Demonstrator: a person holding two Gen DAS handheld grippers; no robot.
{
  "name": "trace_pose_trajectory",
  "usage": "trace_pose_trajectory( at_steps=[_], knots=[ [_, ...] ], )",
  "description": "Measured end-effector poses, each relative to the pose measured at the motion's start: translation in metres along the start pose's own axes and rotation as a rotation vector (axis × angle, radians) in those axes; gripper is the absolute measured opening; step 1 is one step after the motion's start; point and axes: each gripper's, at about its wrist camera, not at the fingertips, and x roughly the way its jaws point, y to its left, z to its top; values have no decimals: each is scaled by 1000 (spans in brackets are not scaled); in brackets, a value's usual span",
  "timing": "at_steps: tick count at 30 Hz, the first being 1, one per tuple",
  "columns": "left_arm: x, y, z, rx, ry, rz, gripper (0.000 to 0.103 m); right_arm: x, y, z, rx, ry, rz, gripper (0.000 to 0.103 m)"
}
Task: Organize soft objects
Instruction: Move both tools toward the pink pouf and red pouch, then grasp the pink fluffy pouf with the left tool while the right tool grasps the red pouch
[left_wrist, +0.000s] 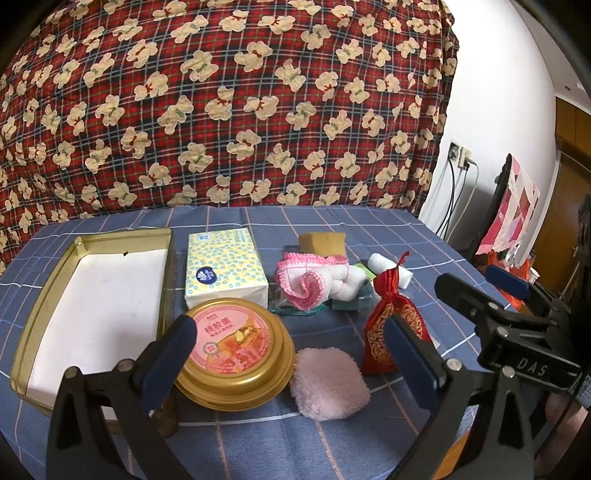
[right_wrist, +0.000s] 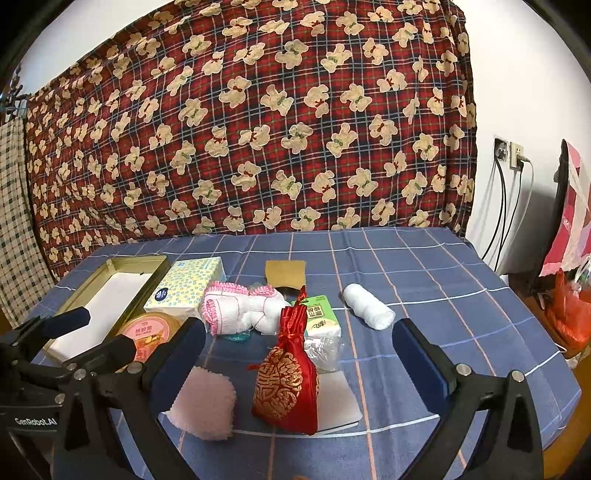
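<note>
Soft objects sit scattered on the blue checked tablecloth (right_wrist: 424, 266), none yet in the open gold tin tray (left_wrist: 48, 295) at the left, which holds only a white liner. Largest down: tissue pack (left_wrist: 225, 266) just right of the tray; round gold can (left_wrist: 236, 354) in front of it, near the tray's right wall; pink-edged knitted cloth bundle (left_wrist: 317, 280) mid-table; red embroidered pouch (right_wrist: 288, 387) upright, resting on a flat white sheet (right_wrist: 340, 402); pink fluffy pad (right_wrist: 203, 402) just left of the pouch; tan sponge (right_wrist: 285, 272) at the back; white gauze roll (right_wrist: 369, 306) lying apart to the right; small green tissue packet (right_wrist: 322, 314) behind the pouch, with crumpled clear plastic (right_wrist: 325, 352) in front of it. Left gripper (left_wrist: 291, 343) hangs above the can and pad, jaws spread wide, holding nothing. Right gripper (right_wrist: 299, 350) also spread wide and empty, pouch framed between its fingers. Judgement: task looks barely begun. Risks: the pouch stands tall and narrow, so a grab low or off-centre could tip it or drag the sheet along; the pad lies flat and thin, so fingers may scrape cloth and bunch the tablecloth instead; the rigid can crowds the pad and the tray wall, so a left-side reach could knock it; the cloth bundle is loosely wound and could unravel if pinched by an edge; the two grippers sit near each other and could collide if both go for the centre.
</note>
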Motion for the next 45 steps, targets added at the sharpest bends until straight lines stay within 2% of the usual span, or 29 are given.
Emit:
trace_pose_trajectory(
  at_steps=[10, 19, 35, 45],
  knots=[
    [0, -1, 0, 1, 0, 1, 102, 0, -1, 4, 2, 5, 2, 102],
    [2, -1, -1, 2, 3, 3, 102, 3, -6, -10, 10, 13, 3, 102],
    [3, -3, -2, 4, 6, 6, 102, 3, -14, -15, 27, 19, -9, 102],
    [13, -17, -39, 38, 33, 29, 102, 9, -35, -29, 69, 42, -22, 102]
  ],
)
